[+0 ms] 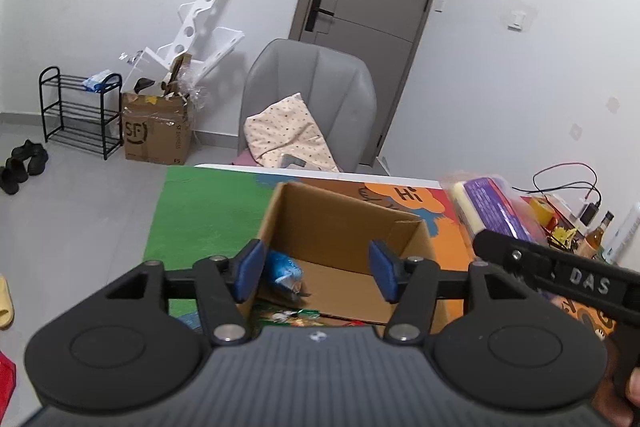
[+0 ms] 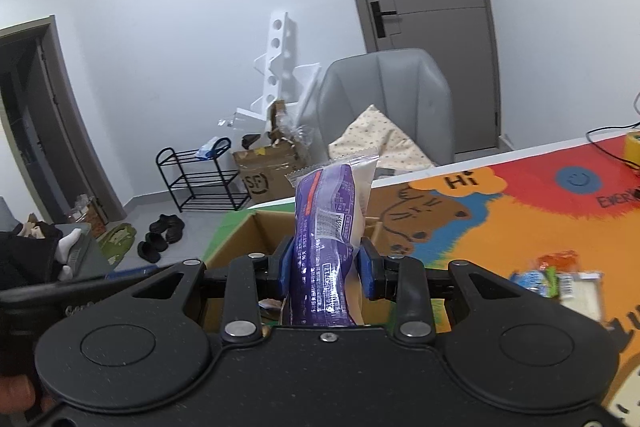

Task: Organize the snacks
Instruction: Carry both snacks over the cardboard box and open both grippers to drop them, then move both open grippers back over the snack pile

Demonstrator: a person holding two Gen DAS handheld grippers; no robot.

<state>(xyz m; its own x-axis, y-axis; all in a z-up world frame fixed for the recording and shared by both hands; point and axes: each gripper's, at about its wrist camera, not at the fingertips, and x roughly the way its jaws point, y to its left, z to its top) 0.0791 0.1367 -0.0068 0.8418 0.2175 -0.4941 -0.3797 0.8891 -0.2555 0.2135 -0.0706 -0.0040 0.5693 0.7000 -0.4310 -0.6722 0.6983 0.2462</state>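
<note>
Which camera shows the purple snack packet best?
The right wrist view: the purple plastic snack packet stands sharp and central, pinched between the right gripper's blue fingers. The left wrist view shows it blurred at the side.

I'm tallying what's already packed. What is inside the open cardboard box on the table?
In the cardboard box, the left wrist view shows a blue snack packet at its near left corner and a bare floor beyond. The left gripper hides the near edge, where bits of colourful wrappers show.

Even, soft indoor light, with faint shadows. Fisheye bending curves the edges. The purple snack packet (image 1: pixel 494 209) is motion-blurred.
</note>
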